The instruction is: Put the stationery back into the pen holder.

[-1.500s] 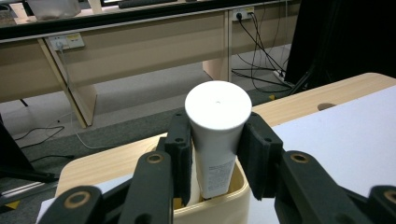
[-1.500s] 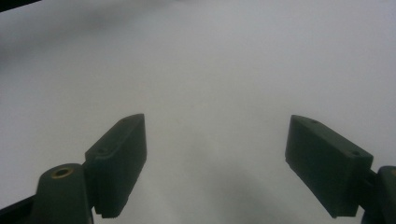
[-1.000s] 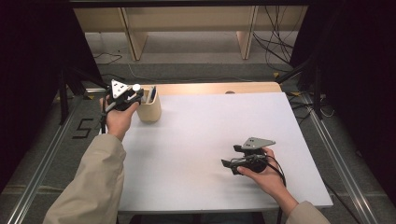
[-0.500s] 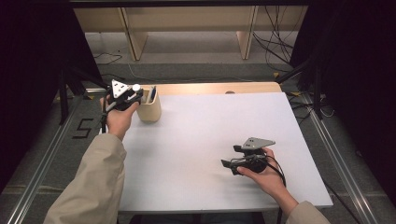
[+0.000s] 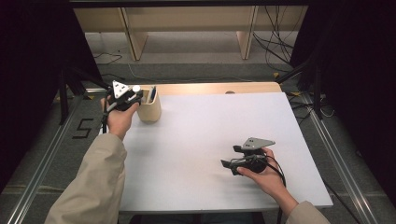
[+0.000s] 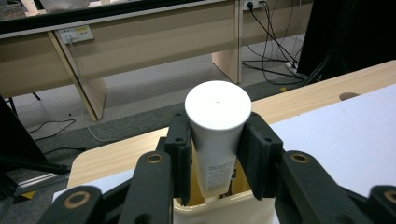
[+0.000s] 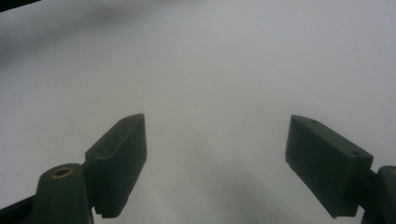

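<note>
Left gripper view: the left tongs (image 6: 217, 156) pinch a white tube (image 6: 215, 135) cap-up over the beige cup (image 5: 149, 106) at the table's (image 5: 210, 140) far-left corner. Keep it upright and centred before releasing. The right tongs (image 7: 215, 158) rest spread, empty.
</note>
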`<state>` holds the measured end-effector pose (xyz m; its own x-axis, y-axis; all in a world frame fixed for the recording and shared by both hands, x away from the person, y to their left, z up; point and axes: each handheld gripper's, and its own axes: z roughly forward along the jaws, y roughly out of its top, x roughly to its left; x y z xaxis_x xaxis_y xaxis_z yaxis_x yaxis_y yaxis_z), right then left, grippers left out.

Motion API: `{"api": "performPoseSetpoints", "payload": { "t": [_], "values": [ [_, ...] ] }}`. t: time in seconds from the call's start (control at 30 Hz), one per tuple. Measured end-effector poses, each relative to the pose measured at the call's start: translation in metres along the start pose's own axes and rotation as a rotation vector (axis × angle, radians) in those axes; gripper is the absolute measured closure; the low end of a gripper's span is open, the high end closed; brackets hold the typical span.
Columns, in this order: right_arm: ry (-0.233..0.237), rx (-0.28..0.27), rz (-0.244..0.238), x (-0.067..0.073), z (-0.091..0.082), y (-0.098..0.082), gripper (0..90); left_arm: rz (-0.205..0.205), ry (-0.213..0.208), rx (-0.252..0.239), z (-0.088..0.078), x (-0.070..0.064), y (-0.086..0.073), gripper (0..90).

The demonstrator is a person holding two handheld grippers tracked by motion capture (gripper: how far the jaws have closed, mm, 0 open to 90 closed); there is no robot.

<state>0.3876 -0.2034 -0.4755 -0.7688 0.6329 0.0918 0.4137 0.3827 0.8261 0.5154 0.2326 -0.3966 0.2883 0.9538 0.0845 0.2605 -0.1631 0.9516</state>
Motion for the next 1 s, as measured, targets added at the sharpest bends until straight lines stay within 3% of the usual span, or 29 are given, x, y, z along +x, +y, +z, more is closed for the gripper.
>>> {"api": "performPoseSetpoints", "payload": {
  "t": [1.0],
  "values": [
    [0.004,0.000,-0.003,0.000,0.000,0.000,21.5,-0.005,0.006,0.036,0.008,0.001,-0.010,66.6]
  ]
}}
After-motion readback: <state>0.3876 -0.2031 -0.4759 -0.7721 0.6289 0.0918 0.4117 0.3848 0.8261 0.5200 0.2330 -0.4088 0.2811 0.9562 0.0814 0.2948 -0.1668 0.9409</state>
